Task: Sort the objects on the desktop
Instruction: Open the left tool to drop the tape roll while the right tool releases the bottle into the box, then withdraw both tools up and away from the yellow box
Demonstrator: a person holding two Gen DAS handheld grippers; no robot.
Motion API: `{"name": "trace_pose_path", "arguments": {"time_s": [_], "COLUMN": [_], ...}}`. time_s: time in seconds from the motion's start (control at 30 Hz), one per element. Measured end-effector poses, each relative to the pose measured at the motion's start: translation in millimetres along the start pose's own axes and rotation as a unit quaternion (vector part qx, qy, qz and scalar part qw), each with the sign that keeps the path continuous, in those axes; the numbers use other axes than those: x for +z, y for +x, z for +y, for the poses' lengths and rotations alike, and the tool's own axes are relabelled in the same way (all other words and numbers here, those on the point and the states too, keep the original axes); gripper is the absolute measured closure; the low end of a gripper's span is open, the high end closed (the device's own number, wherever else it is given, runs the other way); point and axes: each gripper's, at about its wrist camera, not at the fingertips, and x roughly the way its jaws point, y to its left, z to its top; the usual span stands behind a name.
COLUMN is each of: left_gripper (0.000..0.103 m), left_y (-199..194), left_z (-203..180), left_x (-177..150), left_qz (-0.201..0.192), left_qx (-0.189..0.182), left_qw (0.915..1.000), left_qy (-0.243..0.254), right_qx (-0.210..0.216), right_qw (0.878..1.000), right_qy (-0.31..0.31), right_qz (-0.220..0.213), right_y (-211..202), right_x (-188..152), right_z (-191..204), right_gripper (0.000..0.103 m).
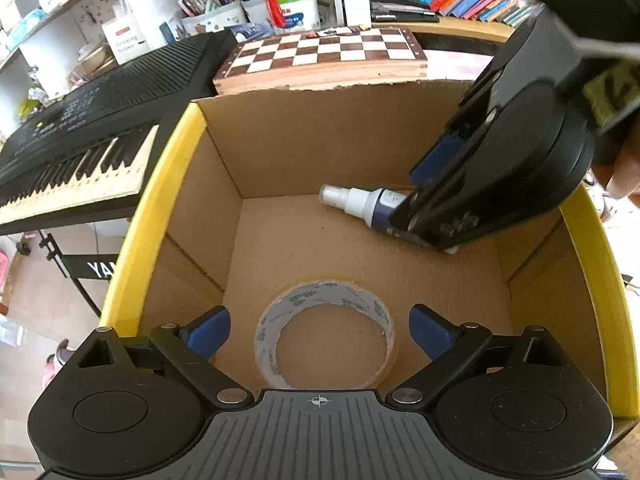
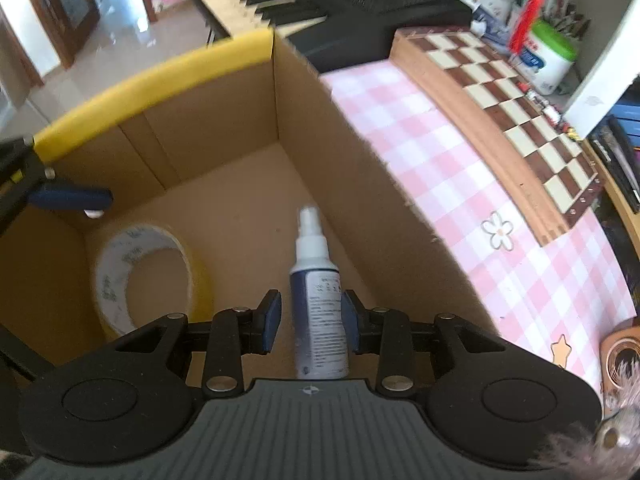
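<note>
Already two things are inside the cardboard box [image 1: 280,152]: a tape roll [image 1: 326,336] lying flat on the box floor near the front wall, and a spray bottle [image 2: 318,280] toward the far right side of the floor.

Left gripper [image 1: 320,330]: jaws spread wide, blue pads well apart on either side of the tape roll, not touching it. Roll looks set down and let go.

Right gripper [image 2: 310,320]: reaches in over the box's right edge. Bottle sits between the blue pads, nozzle pointing away. One pad seems against the bottle, a small gap shows on the other side; cannot tell whether it is clamped or just released. Cannot tell either whether the bottle rests on the floor or hangs just above it.

Judgement: tape placed, bottle at the point of being placed. Outside the box, the checked tablecloth [image 2: 460,184] beside it shows no further loose items in these views apart from a chessboard [image 2: 516,100] at its far edge; what else remains to sort cannot be seen.
</note>
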Motion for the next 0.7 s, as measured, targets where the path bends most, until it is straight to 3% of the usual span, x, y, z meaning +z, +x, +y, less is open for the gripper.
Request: {"name": "trace_pose_path", "arguments": {"time_s": [0.27, 0.7], "left_gripper": [0.005, 0.003], "left_y": [-34.0, -96.2], "left_z": [8.7, 26.8], "left_x": [-5.4, -32.2], "left_qz": [-0.052, -0.138], "left_qx": [-0.011, -0.012], "left_qw": [0.9985, 0.9893], "left_qy": [-0.016, -0.043], "right_qx": [-0.023, -0.096], "right_qw": [0.997, 0.972], "right_qy": [0.052, 0.126], "right_qz": [-0.060, -0.176], "right_y": [-37.6, -112.0], "right_x": [-6.9, -39.1], "right_z": [1.8, 26.8], "right_gripper": [0.069, 0.069]}}
